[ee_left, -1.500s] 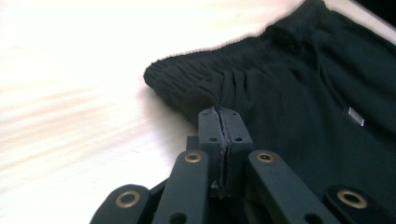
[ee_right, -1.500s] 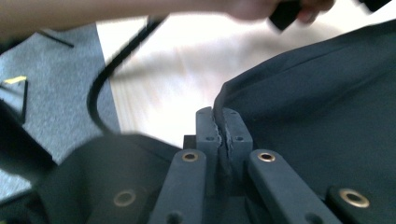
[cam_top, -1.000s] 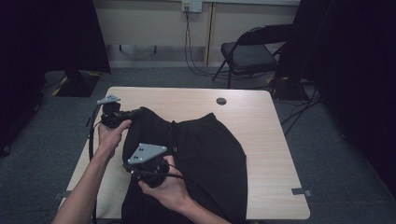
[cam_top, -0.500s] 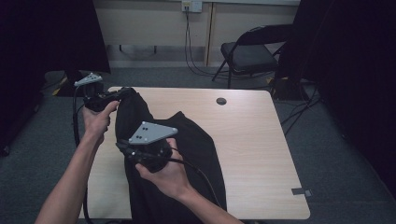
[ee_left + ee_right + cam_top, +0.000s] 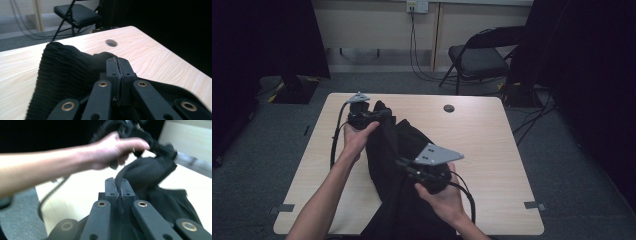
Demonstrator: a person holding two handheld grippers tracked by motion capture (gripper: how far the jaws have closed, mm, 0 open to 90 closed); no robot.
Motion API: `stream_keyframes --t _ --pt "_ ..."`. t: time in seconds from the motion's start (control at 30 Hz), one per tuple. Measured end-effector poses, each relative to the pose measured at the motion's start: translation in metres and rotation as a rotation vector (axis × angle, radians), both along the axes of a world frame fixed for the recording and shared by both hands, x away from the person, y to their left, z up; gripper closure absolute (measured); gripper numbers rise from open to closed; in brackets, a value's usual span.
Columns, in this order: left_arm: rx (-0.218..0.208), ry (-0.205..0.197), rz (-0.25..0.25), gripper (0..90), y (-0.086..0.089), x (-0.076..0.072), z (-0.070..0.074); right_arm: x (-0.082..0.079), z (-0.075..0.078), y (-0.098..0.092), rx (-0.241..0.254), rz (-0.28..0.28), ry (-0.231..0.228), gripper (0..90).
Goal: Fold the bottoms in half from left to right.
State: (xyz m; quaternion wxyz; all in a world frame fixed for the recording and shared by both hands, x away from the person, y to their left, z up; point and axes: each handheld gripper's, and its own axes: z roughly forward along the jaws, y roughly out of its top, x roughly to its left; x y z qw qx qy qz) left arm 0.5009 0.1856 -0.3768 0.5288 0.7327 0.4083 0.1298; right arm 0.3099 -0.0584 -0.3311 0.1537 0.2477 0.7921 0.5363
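A black garment lies bunched across the light wooden table and hangs over its near edge. My left gripper holds the garment's ribbed far corner up off the table, with its jaws pressed together on the cloth. My right gripper is nearer the front, with a grey plate on top, and is shut on a fold of the same cloth. In the right gripper view the other hand lifts the fabric above and beyond my jaws.
A round cable hole sits in the tabletop at the back. A black folding chair stands behind the table, with cables running down the wall. Dark curtains hang at both sides. Bare table lies to the right of the garment.
Both grippers swung left with the garment half a second ago and have now come back to the right. The cloth is more gathered into a narrow raised ridge between them.
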Motion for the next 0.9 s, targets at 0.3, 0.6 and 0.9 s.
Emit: stream_keyframes --t 0.3,0.6,0.9 --pt "0.052 0.099 -0.049 88.5 -0.054 0.02 -0.055 0.006 -0.07 -0.072 -0.124 -0.163 0.135 86.7" --pt "0.107 0.173 -0.1 77.4 -0.091 0.028 -0.102 0.01 -0.122 -0.09 -0.245 -0.191 0.245 84.5" --pt "0.113 0.074 -0.134 48.4 -0.081 0.001 -0.064 0.009 -0.137 -0.107 -0.311 -0.24 0.298 68.8"
